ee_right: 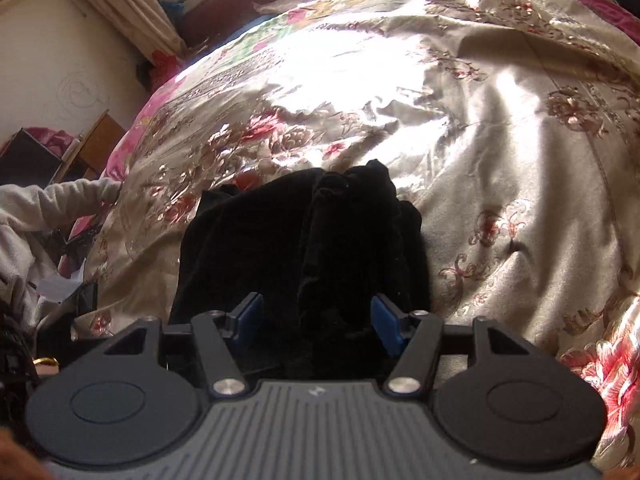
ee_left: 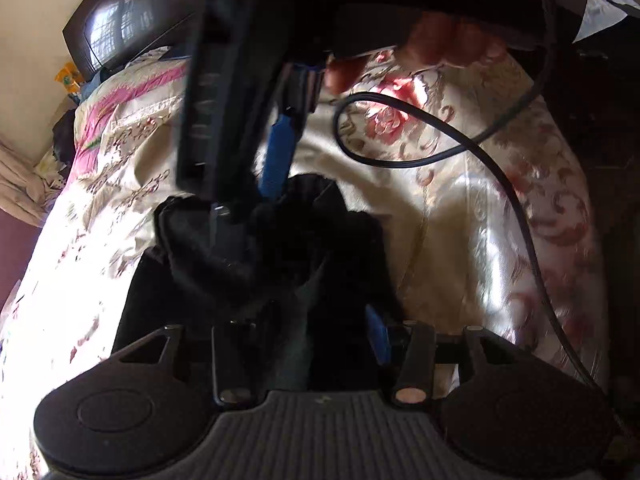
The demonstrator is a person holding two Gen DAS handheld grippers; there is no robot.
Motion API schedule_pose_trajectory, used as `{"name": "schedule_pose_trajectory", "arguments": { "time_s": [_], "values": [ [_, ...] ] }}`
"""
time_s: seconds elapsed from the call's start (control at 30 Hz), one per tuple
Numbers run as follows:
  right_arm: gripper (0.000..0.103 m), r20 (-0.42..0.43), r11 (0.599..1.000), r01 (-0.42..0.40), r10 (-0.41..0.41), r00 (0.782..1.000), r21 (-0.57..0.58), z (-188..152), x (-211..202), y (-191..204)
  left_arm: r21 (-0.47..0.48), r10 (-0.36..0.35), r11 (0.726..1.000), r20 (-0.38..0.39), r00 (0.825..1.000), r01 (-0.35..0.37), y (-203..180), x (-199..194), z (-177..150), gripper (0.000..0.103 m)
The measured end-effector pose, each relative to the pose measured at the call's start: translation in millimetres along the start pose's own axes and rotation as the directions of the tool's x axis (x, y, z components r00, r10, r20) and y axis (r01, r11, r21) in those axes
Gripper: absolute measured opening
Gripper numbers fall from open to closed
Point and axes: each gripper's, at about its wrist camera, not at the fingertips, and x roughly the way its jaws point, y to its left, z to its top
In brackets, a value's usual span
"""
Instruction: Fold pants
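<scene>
The black pants (ee_right: 304,248) lie bunched on a floral satin bedspread (ee_right: 500,152). In the right wrist view my right gripper (ee_right: 316,320) has its blue pads (ee_right: 250,316) set wide apart on either side of a raised fold of the pants; it is open. In the left wrist view the pants (ee_left: 280,248) lie right in front of my left gripper (ee_left: 312,340); only its right blue pad (ee_left: 378,332) shows and the cloth hides the other. The right gripper (ee_left: 256,184) reaches down from above into the pants.
A black cable (ee_left: 460,148) loops over the bedspread (ee_left: 460,208) in the left wrist view. A dark headboard (ee_left: 120,20) stands at the far end. Curtains (ee_right: 120,12), a wall and cluttered furniture (ee_right: 48,156) lie beyond the bed's left edge.
</scene>
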Motion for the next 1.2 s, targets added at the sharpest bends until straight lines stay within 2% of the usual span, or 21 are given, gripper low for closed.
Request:
{"name": "schedule_pose_trajectory", "arguments": {
  "time_s": [0.07, 0.1, 0.13, 0.2, 0.3, 0.33, 0.47, 0.57, 0.6, 0.67, 0.73, 0.77, 0.83, 0.87, 0.93, 0.97, 1.0, 1.03, 1.07, 1.13, 1.2],
  "values": [
    [0.058, -0.036, 0.996, 0.044, -0.047, 0.998, -0.074, -5, 10, 1, 0.006, 0.014, 1.000, -0.021, 1.000, -0.014, 22, -10, -13, 0.061],
    [0.043, -0.070, 0.994, 0.069, -0.075, 0.995, -0.091, -8, 14, -2, -0.003, 0.023, 1.000, -0.024, 0.999, -0.023, 35, -13, -15, 0.061],
    [0.035, -0.104, 0.992, 0.070, -0.081, 0.991, -0.105, -11, 17, -5, -0.015, 0.033, 0.999, -0.020, 0.999, -0.034, 46, -14, -14, 0.062],
    [0.024, -0.129, 0.991, 0.054, -0.070, 0.989, -0.124, -13, 12, -9, -0.058, 0.075, 0.996, 0.024, 0.997, -0.073, 75, -11, -5, 0.062],
    [0.016, -0.147, 0.989, 0.033, -0.054, 0.988, -0.143, -14, 2, -8, -0.091, 0.114, 0.990, 0.093, 0.989, -0.105, 107, 5, 14, 0.062],
    [0.015, -0.150, 0.990, 0.031, -0.051, 0.987, -0.135, -14, 0, -9, -0.118, 0.107, 0.989, 0.111, 0.988, -0.094, 118, 9, 19, 0.062],
    [0.014, -0.156, 0.998, 0.013, -0.024, 0.988, -0.068, -17, -4, -17, -0.266, -0.029, 0.962, 0.123, 0.992, 0.061, 152, 33, 29, 0.062],
    [0.011, -0.164, 0.998, 0.020, -0.028, 0.986, -0.053, -17, -6, -19, -0.232, -0.043, 0.971, 0.095, 0.995, 0.064, 142, 53, 29, 0.062],
    [0.004, -0.179, 0.998, 0.045, -0.052, 0.983, -0.042, -18, -5, -22, -0.240, -0.056, 0.968, 0.089, 0.994, 0.076, 139, 60, 28, 0.062],
    [0.000, -0.234, 0.995, 0.096, -0.095, 0.968, -0.006, -27, 2, -34, -0.279, -0.080, 0.955, 0.063, 0.995, 0.095, 134, 80, 27, 0.061],
    [0.000, -0.270, 0.984, 0.179, -0.169, 0.948, 0.015, -34, 7, -45, -0.296, -0.079, 0.952, 0.019, 0.997, 0.081, 127, 103, 26, 0.059],
    [0.000, -0.258, 0.981, 0.194, -0.181, 0.949, 0.024, -32, 3, -47, -0.304, -0.080, 0.949, 0.016, 0.997, 0.081, 124, 109, 23, 0.054],
    [0.001, -0.181, 0.986, 0.154, -0.140, 0.973, 0.068, -22, -11, -46, -0.333, -0.080, 0.939, 0.028, 0.996, 0.085, 119, 112, 21, 0.049],
    [0.009, -0.147, 0.987, 0.125, -0.110, 0.983, 0.097, -16, -18, -45, -0.345, -0.071, 0.935, 0.031, 0.997, 0.077, 117, 111, 21, 0.047],
    [0.010, -0.088, 0.992, 0.058, -0.048, 0.995, 0.114, -5, -23, -39, -0.334, -0.049, 0.941, 0.050, 0.998, 0.063, 111, 106, 21, 0.044],
    [0.028, -0.079, 0.994, 0.039, -0.030, 0.996, 0.103, -1, -19, -35, -0.331, -0.042, 0.942, 0.055, 0.998, 0.058, 110, 104, 21, 0.044],
    [0.061, -0.072, 0.996, 0.033, -0.027, 0.997, 0.083, 2, -12, -30, -0.334, -0.040, 0.941, 0.058, 0.997, 0.057, 110, 103, 20, 0.044],
    [0.072, -0.074, 0.998, 0.034, -0.030, 0.997, 0.051, 3, -1, -24, -0.341, -0.042, 0.938, 0.063, 0.997, 0.061, 111, 103, 20, 0.044],
    [0.073, -0.112, 0.999, 0.050, -0.048, 0.992, 0.008, 4, 15, -17, -0.350, -0.046, 0.934, 0.070, 0.997, 0.068, 113, 102, 19, 0.044],
    [0.038, -0.242, 0.993, 0.104, -0.114, 0.964, -0.051, -1, 45, -10, -0.365, -0.061, 0.926, 0.092, 0.994, 0.091, 117, 100, 19, 0.044],
    [0.027, -0.267, 0.991, 0.128, -0.137, 0.954, -0.051, -8, 48, -9, -0.367, -0.077, 0.923, 0.122, 0.990, 0.117, 116, 98, 19, 0.044]
  ]
}}
